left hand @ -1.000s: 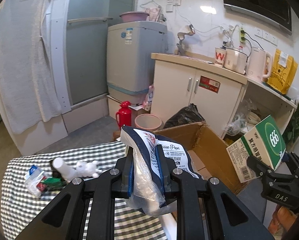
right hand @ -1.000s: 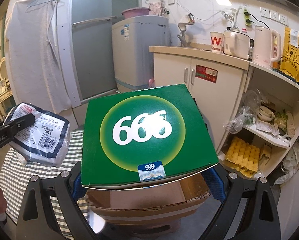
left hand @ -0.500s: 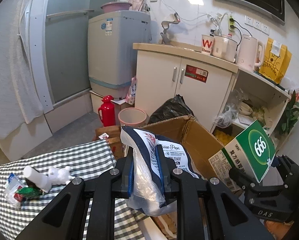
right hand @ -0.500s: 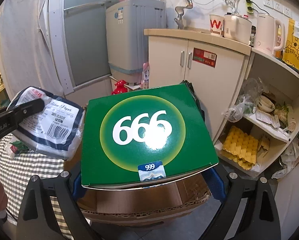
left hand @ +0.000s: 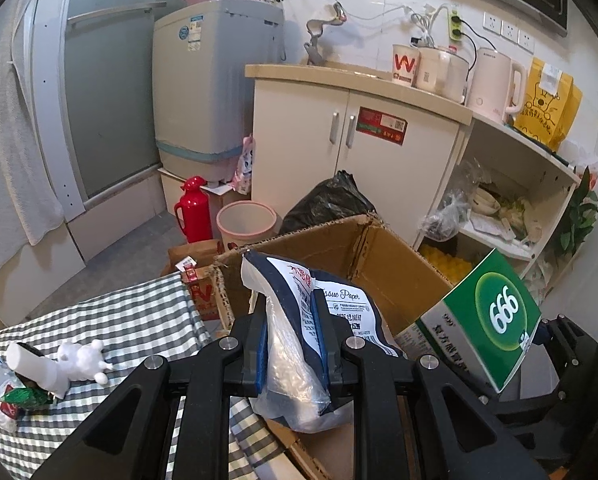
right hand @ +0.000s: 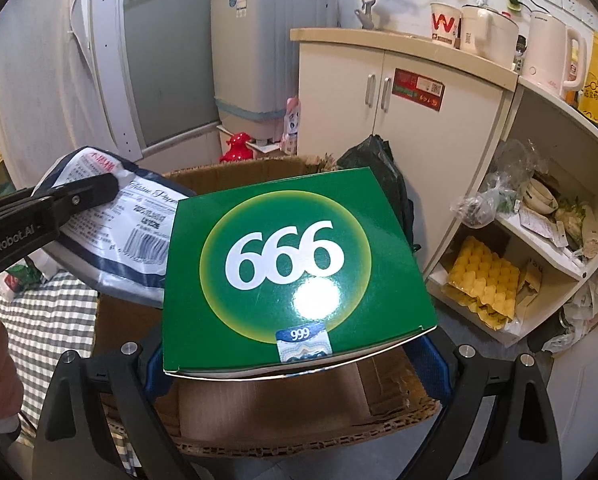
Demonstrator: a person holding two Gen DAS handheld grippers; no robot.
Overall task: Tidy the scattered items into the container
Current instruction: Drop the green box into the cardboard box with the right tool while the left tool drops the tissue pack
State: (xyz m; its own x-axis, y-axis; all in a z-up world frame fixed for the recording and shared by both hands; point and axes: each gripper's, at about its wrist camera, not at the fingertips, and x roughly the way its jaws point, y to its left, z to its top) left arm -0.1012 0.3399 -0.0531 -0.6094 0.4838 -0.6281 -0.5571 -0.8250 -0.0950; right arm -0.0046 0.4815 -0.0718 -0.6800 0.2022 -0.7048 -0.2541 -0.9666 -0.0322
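Note:
My left gripper (left hand: 292, 336) is shut on a blue-and-white tissue paper pack (left hand: 299, 344) and holds it over the near left edge of the open cardboard box (left hand: 383, 268). My right gripper (right hand: 295, 364) is shut on a green "666" box (right hand: 291, 268), held above the cardboard box (right hand: 283, 420). The green box also shows in the left wrist view (left hand: 487, 320), to the right of the pack. The pack shows in the right wrist view (right hand: 115, 228) beside the green box.
The checkered tablecloth (left hand: 131, 320) lies left of the box with a white tube (left hand: 35, 366), a white toy (left hand: 83, 360) and wrappers (left hand: 7, 396). Behind the box are a pink bin (left hand: 246, 224), a red thermos (left hand: 193, 216), a black bag (left hand: 331, 200) and a cabinet (left hand: 355, 136).
Both grippers have moved right and forward with their loads, from above the table to over the cardboard box. The tissue pack and green box are now closer together.

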